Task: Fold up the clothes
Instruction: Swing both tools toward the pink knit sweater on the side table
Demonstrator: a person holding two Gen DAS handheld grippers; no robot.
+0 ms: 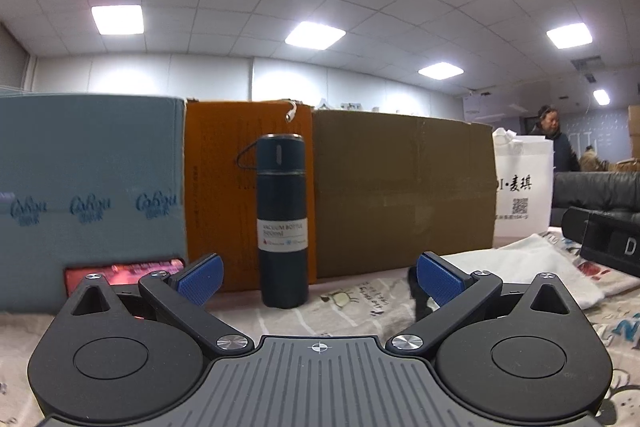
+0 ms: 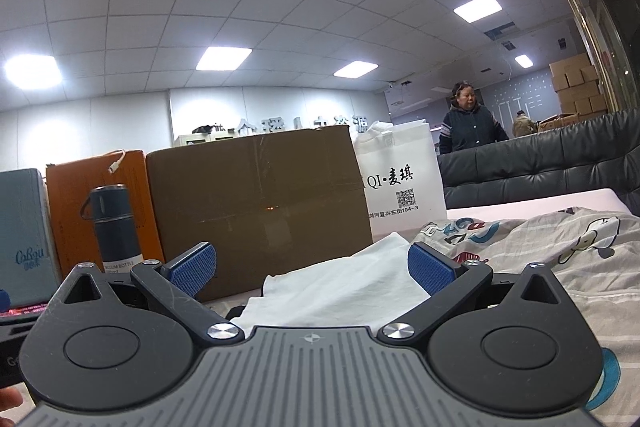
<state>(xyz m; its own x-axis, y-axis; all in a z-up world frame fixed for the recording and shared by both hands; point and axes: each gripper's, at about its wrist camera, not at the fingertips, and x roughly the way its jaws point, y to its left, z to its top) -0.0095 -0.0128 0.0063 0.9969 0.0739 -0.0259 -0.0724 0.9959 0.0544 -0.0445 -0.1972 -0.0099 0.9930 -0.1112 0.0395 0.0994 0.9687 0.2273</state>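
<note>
Both tools, left tool (image 1: 319, 279) and right tool (image 2: 311, 271), gape wide, holding nothing.

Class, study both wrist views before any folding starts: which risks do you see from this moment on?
1. The tall vacuum bottle stands upright just ahead of the open left gripper; a forward sweep may topple it.
2. The white garment lies rumpled ahead of the open right gripper, partly over the printed sheet; a pinch might catch both layers.
</note>
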